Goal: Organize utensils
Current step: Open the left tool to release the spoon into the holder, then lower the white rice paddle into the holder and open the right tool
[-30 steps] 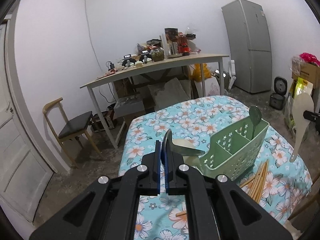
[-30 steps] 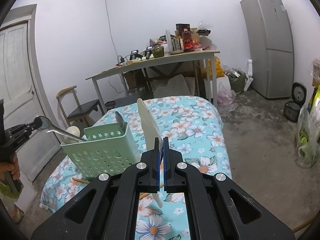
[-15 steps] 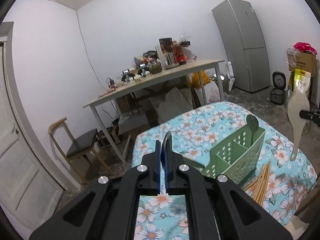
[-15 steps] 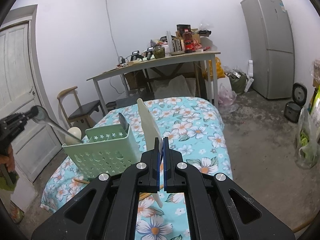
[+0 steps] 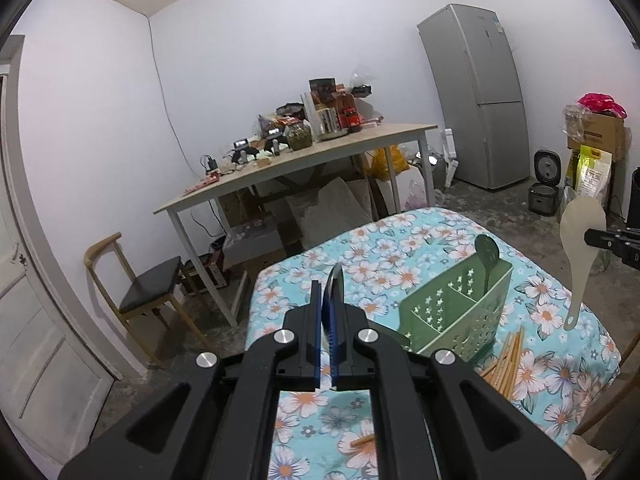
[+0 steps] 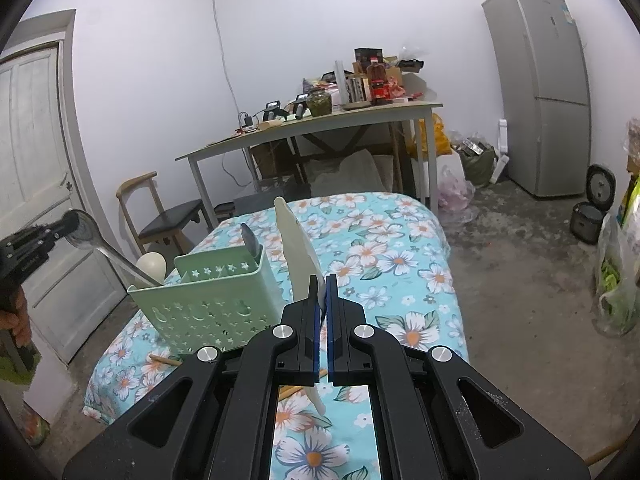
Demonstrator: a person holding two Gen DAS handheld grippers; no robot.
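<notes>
My left gripper [image 5: 328, 294] is shut on the bowl of a metal spoon [image 5: 336, 280], seen edge-on between the pads. In the right wrist view that left gripper [image 6: 68, 222] holds the spoon [image 6: 86, 236] high at the left. Its handle slants down to the near corner of the green basket [image 6: 212, 300]. My right gripper [image 6: 322, 280] is shut on a white rice paddle [image 6: 296, 248], upright beside the basket [image 5: 460, 312]. The left wrist view shows the paddle [image 5: 580, 232] hanging in the air. A dark green spoon [image 5: 486, 252] stands in the basket.
Wooden chopsticks [image 5: 508, 352] lie on the floral tablecloth [image 5: 400, 240] by the basket, and one more [image 6: 164, 359] lies nearer the edge. A white rounded object [image 6: 152, 264] shows behind the basket. A cluttered table [image 6: 320, 124], a chair [image 6: 168, 220] and a fridge [image 6: 540, 92] stand beyond.
My left gripper has risen with the spoon, drawing the bowl up and away from the basket. The right gripper and the paddle have not moved.
</notes>
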